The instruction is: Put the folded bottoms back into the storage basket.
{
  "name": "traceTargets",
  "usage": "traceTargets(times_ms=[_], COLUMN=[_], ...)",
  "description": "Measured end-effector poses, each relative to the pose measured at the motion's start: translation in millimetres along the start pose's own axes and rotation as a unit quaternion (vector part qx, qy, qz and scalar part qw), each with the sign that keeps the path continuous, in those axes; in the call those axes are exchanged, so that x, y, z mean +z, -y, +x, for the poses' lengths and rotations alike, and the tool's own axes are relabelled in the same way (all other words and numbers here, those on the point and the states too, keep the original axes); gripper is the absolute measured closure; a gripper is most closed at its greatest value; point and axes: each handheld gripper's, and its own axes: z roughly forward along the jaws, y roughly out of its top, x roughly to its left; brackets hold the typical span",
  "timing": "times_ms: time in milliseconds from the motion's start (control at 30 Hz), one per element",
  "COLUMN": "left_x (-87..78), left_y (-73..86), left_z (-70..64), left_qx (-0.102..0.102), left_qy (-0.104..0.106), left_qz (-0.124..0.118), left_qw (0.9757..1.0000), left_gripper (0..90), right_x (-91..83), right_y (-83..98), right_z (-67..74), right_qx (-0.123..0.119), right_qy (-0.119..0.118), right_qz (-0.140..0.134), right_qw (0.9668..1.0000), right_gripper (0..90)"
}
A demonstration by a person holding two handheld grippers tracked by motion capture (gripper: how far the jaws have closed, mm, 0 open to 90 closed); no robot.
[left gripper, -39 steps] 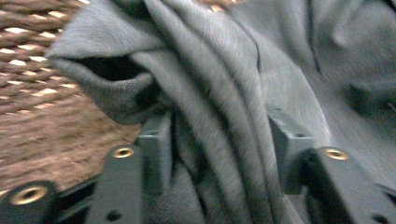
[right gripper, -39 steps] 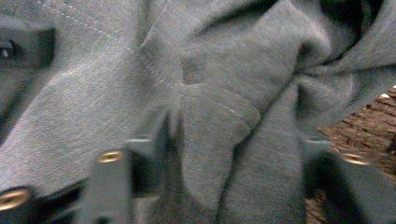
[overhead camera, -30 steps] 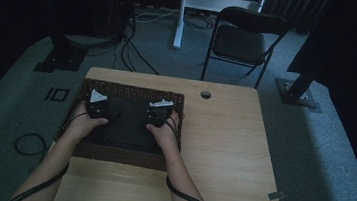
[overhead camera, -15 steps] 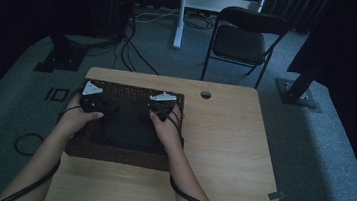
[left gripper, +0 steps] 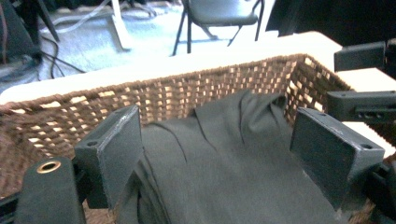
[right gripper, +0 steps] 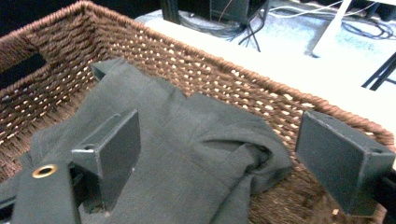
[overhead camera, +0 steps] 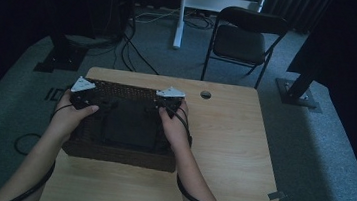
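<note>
Two hand-held grippers poised over a woven basket (overhead camera: 120, 157) that sits at the left centre of the high view, on the left half of a light wooden table (overhead camera: 231, 151). A dark cloth (overhead camera: 128, 128) lies crumpled on the basket floor; in the left gripper view it fills the lower middle of the frame (left gripper: 233, 158), and in the right gripper view it spreads from the upper left toward the lower right (right gripper: 187, 144), with a bunched fold near the far wall. The left gripper (overhead camera: 96, 107) and the right gripper (overhead camera: 159, 109) both hang above the cloth with jaws spread wide and nothing between them; each gripper view shows bare pads with fabric below and apart from them. Likely hazards, judged from this arrangement: a closure begun from this height would meet air, or pinch a single loose fold, so that the cloth slips free or rises lopsided. A descent aimed too near the wicker wall could trap the weave along with the fabric and drag the basket across the table. Because the cloth is rumpled and layered, two grips on unrelated folds could twist it rather than spread it. The trailing cables at the bottom of the high view could catch the basket rim.
</note>
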Motion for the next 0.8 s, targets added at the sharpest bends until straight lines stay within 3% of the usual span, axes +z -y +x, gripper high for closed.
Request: traceTargets(times_ms=[333, 467, 600, 800], left_x=[-18.0, -25.7, -33.2, -45.5], left_y=[-1.8, -0.4, 1.9, 3.0], left_z=[-9.2, -13.0, -17.6, -21.6], left_qx=[0.019, 0.012, 0.023, 0.041], left_qy=[0.011, 0.029, 0.044, 0.033], left_qz=[-0.011, -0.029, -0.024, -0.03], left_qw=[0.9997, 0.9991, 0.9985, 0.9981], left_gripper=[17.7, 17.7, 17.7, 17.6], right_x=[-25.4, -37.8, -49.4, -63.9], right_y=[-3.6, -2.6, 0.4, 8.2], right_z=[-15.4, -25.1, -35.6, -51.4], right_qx=[0.008, 0.006, 0.009, 0.017], right_qy=[0.011, 0.018, 0.025, 0.037], right_qz=[-0.016, -0.023, -0.03, -0.034], right_qw=[0.9998, 0.9996, 0.9992, 0.9986], right_gripper=[14.0, 14.1, 14.0, 14.0])
